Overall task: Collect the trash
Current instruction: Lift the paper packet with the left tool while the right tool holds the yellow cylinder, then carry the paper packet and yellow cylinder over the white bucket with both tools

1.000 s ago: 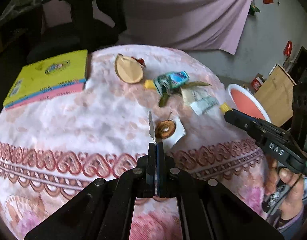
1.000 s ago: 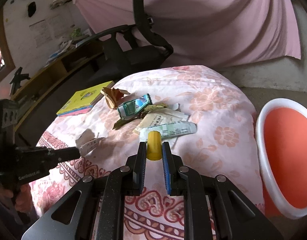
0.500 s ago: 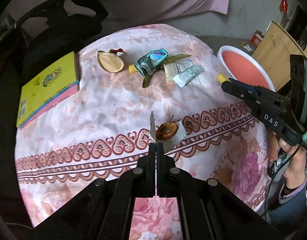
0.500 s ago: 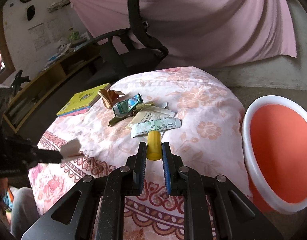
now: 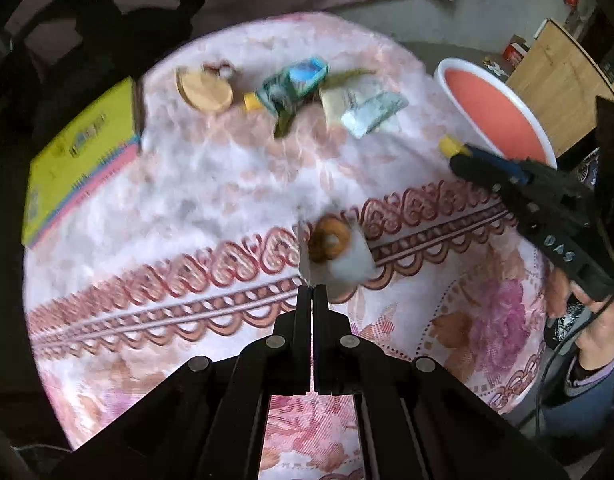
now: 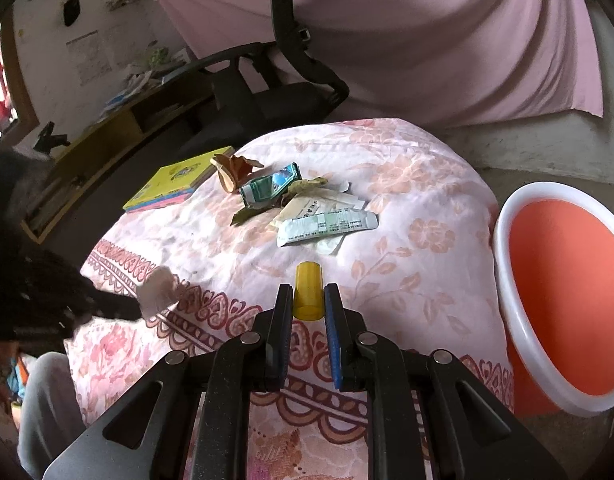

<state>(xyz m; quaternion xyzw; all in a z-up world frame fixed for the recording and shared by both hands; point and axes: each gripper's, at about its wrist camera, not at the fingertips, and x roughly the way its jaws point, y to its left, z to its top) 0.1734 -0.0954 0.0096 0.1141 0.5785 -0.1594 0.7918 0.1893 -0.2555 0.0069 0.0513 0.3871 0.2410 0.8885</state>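
Pink floral cloth covers the round table (image 6: 419,184), biggest thing in both views. Orange bin (image 6: 563,296) with white rim stands just beside the table on the right side, mouth open. Yellow book (image 6: 175,182) lies at the far left edge, not trash by the look of it. Trash pile left mid-table: crumpled green wrapper (image 6: 269,186), paper sachet (image 6: 327,224), brown shell-like husk (image 5: 205,90). Left gripper (image 5: 311,292) has jaws pressed together, pinching the white tissue (image 5: 339,256) with a brown ring-shaped scrap on it, lifted off the cloth. Right gripper (image 6: 309,300) clamps a small yellow cap (image 6: 308,294) between its pads. Step in hand, as I judge it: carrying both pieces to the bin. Next move calls for swinging each gripper over the bin mouth, then spreading the jaws.
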